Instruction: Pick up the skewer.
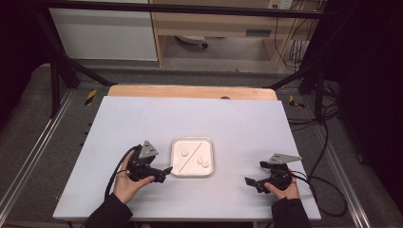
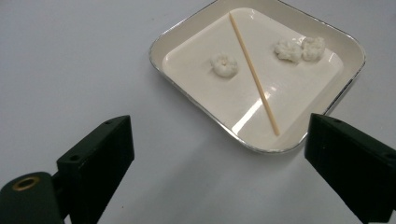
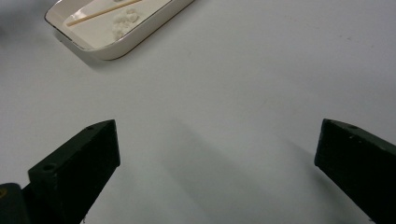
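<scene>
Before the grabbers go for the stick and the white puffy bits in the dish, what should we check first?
1. Left gripper open: ok, its jaws stand wide apart.
2. Right gripper open: ok, wide apart with nothing between them.
3. Stick reachable: ok, it lies slantwise across the dish, nothing on top.
4. White bits counted: ok, one left of the stick, two right of it, close together.
5. Dish flat on the table: ok.
6. Whether the bits are sticky: cannot tell.

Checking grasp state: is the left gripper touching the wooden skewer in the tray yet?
Apart. In the left gripper view the left gripper stands open short of the tray; the wooden skewer lies inside, untouched.
</scene>
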Available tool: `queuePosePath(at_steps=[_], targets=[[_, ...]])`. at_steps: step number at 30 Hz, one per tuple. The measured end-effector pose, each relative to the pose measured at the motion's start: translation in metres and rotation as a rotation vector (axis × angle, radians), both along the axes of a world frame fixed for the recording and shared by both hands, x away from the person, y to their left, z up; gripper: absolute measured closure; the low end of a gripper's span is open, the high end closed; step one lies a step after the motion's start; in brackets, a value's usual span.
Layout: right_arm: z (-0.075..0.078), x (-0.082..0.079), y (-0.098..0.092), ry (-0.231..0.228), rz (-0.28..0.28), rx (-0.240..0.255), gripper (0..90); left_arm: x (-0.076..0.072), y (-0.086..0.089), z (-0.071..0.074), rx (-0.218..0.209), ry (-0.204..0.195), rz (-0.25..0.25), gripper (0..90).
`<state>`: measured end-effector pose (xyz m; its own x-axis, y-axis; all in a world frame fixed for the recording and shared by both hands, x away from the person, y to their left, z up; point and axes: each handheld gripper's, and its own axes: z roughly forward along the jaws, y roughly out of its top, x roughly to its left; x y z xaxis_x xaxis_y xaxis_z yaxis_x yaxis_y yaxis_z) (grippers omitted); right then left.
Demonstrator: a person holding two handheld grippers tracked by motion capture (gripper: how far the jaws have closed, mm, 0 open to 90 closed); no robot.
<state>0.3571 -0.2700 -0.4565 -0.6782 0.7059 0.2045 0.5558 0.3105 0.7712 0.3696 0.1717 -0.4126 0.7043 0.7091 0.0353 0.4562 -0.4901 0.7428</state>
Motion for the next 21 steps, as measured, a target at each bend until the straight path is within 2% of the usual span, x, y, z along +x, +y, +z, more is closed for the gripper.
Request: queuePosePath(at_steps=[6,12,21], targets=[[0.000,0.000,0.000,0.000,0.001,0.000,0.5,0.004,-0.014,0.002,0.010,-0.001,-0.005,8.2],[0.000,0.000,0.000,0.000,0.001,0.001,0.5,0.010,-0.030,-0.001,0.018,0.018,-0.007,9.0],[0.000,0.000,0.000,-0.002,0.000,0.002,0.5,0.017,-0.049,-0.007,0.039,0.039,0.001,17.0]])
